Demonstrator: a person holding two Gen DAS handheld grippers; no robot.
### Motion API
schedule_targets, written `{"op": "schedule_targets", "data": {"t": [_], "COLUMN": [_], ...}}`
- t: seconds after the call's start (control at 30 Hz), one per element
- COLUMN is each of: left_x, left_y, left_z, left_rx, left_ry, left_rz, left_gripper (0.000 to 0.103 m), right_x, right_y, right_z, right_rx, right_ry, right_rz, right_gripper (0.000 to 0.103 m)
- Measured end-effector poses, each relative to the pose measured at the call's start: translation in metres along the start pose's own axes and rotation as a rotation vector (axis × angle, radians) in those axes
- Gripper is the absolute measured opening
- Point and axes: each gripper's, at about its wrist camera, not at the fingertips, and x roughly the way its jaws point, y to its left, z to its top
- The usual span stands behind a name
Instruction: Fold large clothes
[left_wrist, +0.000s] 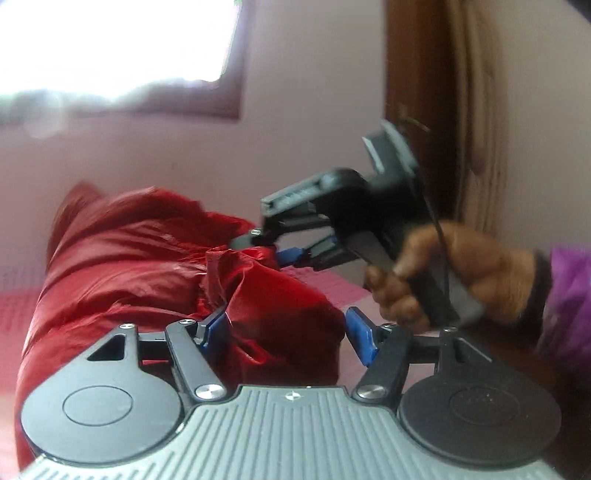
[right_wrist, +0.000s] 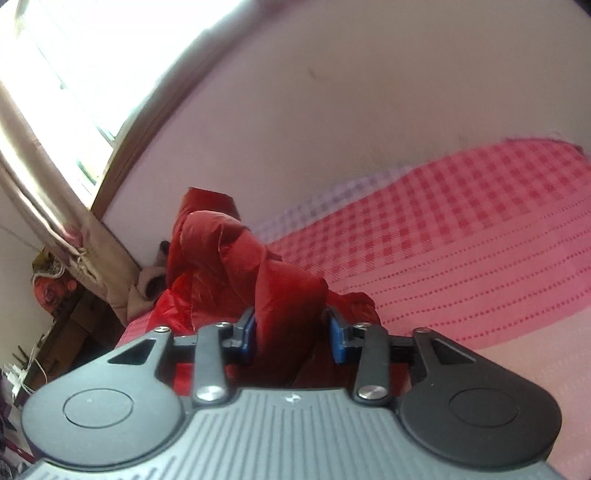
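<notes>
Right gripper (right_wrist: 291, 334) clamped on red jacket (right_wrist: 236, 266); left gripper (left_wrist: 286, 332) half-open around it.

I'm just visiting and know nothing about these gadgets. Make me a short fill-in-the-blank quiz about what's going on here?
1. The puffy garment being handled is ____ in colour.
2. It lies on a checked bedspread coloured ____.
3. The right gripper has its jaws closed on a bunch of the ____.
4. The person's sleeve is ____.

Missing words: red; pink; garment; purple
</notes>
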Motion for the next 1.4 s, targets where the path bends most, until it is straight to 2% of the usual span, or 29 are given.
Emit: {"op": "schedule_targets", "data": {"t": [0.03,0.07,0.1,0.13,0.17,0.23,0.3,0.37,0.43,0.53,0.6,0.67,0.73,0.8,0.87,0.97,1.07,1.17,1.27,1.33,1.4], "left_x": [0.002,0.006,0.011,0.015,0.020,0.025,0.035,0.039,0.044,0.043,0.042,0.044,0.033,0.019,0.016,0.033,0.053,0.059,0.064,0.068,0.070], "left_y": [-0.004,-0.008,-0.013,-0.016,-0.018,-0.023,-0.027,-0.027,-0.025,-0.027,-0.030,-0.034,-0.031,-0.027,-0.029,-0.032,-0.037,-0.037,-0.032,-0.031,-0.033], "left_z": [0.000,-0.001,-0.001,-0.002,-0.003,-0.006,-0.011,-0.016,-0.023,-0.031,-0.034,-0.035,-0.028,-0.021,-0.014,-0.012,-0.018,-0.031,-0.034,-0.034,-0.034], "left_rx": [0.019,0.047,0.072,0.088,0.096,0.138,0.177,0.194,0.221,0.259,0.268,0.285,0.231,0.165,0.167,0.196,0.236,0.261,0.257,0.251,0.253], "left_ry": [-0.003,-0.005,-0.002,0.005,0.006,0.008,0.018,0.021,0.036,0.045,0.047,0.050,0.023,-0.038,-0.064,-0.021,0.032,0.047,0.057,0.064,0.068], "left_rz": [-0.003,-0.001,0.002,-0.003,-0.013,-0.028,-0.039,-0.037,-0.035,-0.036,-0.048,-0.038,-0.052,-0.054,-0.047,-0.060,-0.079,-0.099,-0.097,-0.101,-0.107], "left_gripper": [0.069,0.073,0.074,0.074,0.074,0.074,0.074,0.074,0.074,0.074,0.077,0.077,0.075,0.075,0.074,0.064,0.064,0.065,0.065,0.065,0.068], "right_x": [-0.002,0.002,-0.002,-0.005,-0.006,-0.002,0.009,0.018,0.019,0.019,0.021,0.025,0.027,0.025,0.022,0.019,0.016,0.002,-0.022,-0.031,-0.027], "right_y": [-0.001,-0.004,-0.002,0.001,0.003,0.009,0.019,0.023,0.016,-0.011,-0.019,-0.024,-0.026,-0.028,-0.032,-0.038,-0.039,-0.029,0.001,0.025,0.047], "right_z": [0.002,0.005,0.007,0.009,0.011,0.012,0.009,0.004,0.006,0.005,-0.002,-0.008,-0.010,-0.011,-0.012,-0.014,-0.010,-0.001,0.008,0.013,0.015], "right_rx": [0.018,0.026,0.025,0.013,-0.003,-0.045,-0.144,-0.199,-0.198,-0.121,-0.119,-0.117,-0.100,-0.094,-0.075,-0.045,-0.041,-0.106,-0.272,-0.370,-0.446], "right_ry": [0.010,0.016,0.013,0.004,0.005,0.019,0.046,0.050,0.034,0.025,0.022,0.016,0.019,0.020,0.017,0.014,0.020,-0.005,-0.106,-0.161,-0.177], "right_rz": [-0.001,-0.003,-0.013,-0.022,-0.019,-0.029,-0.075,-0.106,-0.103,-0.056,-0.052,-0.061,-0.059,-0.056,-0.041,-0.009,-0.006,-0.061,-0.135,-0.127,-0.105], "right_gripper": [0.050,0.065,0.073,0.086,0.088,0.086,0.052,0.043,0.041,0.040,0.040,0.040,0.040,0.040,0.040,0.041,0.041,0.042,0.042,0.041,0.041]}}
